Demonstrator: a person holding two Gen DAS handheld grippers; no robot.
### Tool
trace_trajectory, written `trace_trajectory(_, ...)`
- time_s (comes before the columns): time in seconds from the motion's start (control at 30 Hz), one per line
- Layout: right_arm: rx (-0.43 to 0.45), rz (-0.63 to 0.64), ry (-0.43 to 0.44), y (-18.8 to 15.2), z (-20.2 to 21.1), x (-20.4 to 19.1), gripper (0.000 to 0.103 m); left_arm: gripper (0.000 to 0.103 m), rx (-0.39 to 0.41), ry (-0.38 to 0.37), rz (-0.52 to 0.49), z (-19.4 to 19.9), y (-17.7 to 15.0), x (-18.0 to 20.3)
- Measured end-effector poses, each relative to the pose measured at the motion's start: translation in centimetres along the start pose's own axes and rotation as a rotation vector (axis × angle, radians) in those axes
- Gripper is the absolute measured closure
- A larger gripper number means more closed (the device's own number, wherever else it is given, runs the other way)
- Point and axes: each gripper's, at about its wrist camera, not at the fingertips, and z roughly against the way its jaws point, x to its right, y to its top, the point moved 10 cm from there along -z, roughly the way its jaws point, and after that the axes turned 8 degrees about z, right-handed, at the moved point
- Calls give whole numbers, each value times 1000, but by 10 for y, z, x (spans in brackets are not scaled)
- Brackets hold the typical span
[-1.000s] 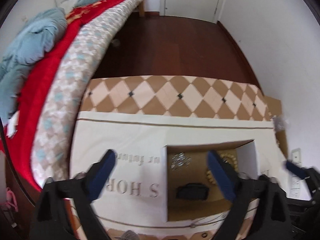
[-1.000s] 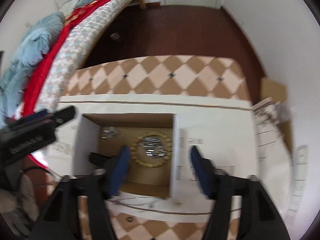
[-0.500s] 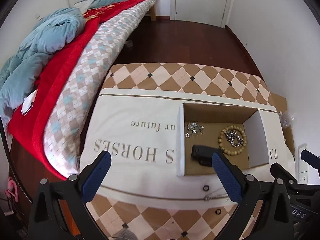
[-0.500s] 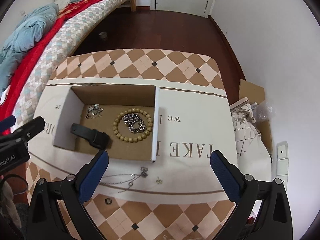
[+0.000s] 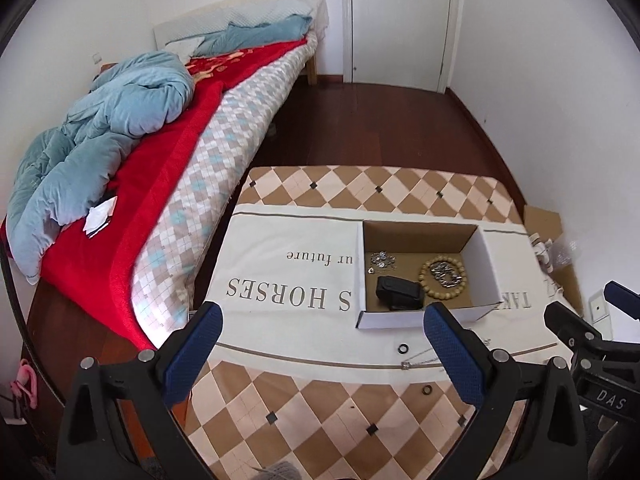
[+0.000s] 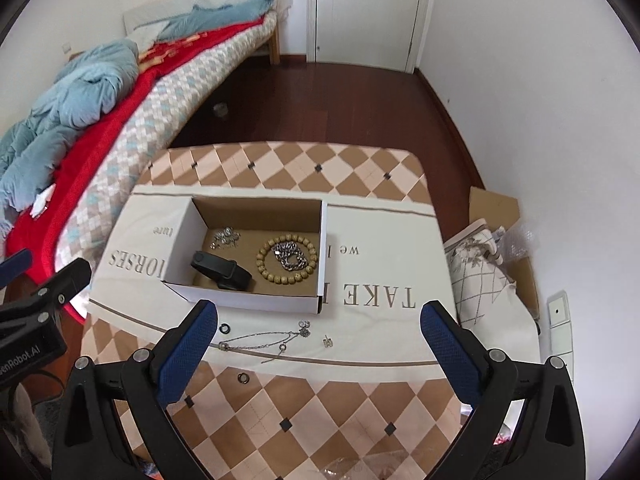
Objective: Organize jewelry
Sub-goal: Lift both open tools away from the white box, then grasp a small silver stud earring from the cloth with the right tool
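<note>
Right wrist view: both tongs (image 6: pixel 318 338) (image 5: pixel 322 338) gape empty, pulled farther back from box (image 6: pixel 248 300).

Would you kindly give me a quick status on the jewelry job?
Both tongs open, empty: left, right. Bead bracelet and black case in the box. Silver necklace and rings outside it. Nothing in the way.

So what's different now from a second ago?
Both grippers pulled up and back from the box. The right gripper spread its fingers wide with nothing between them; the left gripper is open and empty too. The bead bracelet, chain and black case stayed in the box.
</note>
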Motion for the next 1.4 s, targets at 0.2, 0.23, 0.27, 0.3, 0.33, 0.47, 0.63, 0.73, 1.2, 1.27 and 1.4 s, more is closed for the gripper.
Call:
trace_trajectory(0.2, 51, -26, 0, -2, 35, 6, 0, 0, 47, -3, 10, 33, 0, -3)
trace_trajectory(0.23, 57, -29, 3, -2, 39, 6, 0, 0, 50, 7, 12, 38, -1, -3)
trace_trajectory(0.27, 65, -32, 7, -2, 45, 6, 0, 0, 56, 19, 12, 43, -1, -4)
trace_trajectory(0.3, 74, -33, 9, -2, 51, 5, 0, 0, 71, 30, 12, 49, 0, -4)
trace_trajectory(0.33, 83, -34, 11, -3, 55, 5, 0, 0, 81, 27, 17, 54, 0, -4)
trace_trajectory(0.47, 121, -68, 33, -10, 71, 10, 0, 0, 113, 1, 68, 61, 1, -6)
trace_trajectory(0.63, 88, -132, 18, -36, 49, 30, 14, 0, 56, 31, 40, 27, -18, -4)
trace_trajectory(0.73, 6, -174, 51, -58, 13, 38, 37, 0, -1, 60, 29, -2, -38, -3)
trace_trajectory(1.2, -130, -142, 106, -104, -132, 20, 49, 1, -187, 181, 17, -104, -89, -12)
trace_trajectory(1.27, -128, -117, 107, -100, -141, 12, 50, 1, -202, 171, 20, -111, -91, -12)
trace_trajectory(1.4, -154, -53, 90, -100, -164, -2, 61, 4, -243, 145, 10, -123, -97, -9)
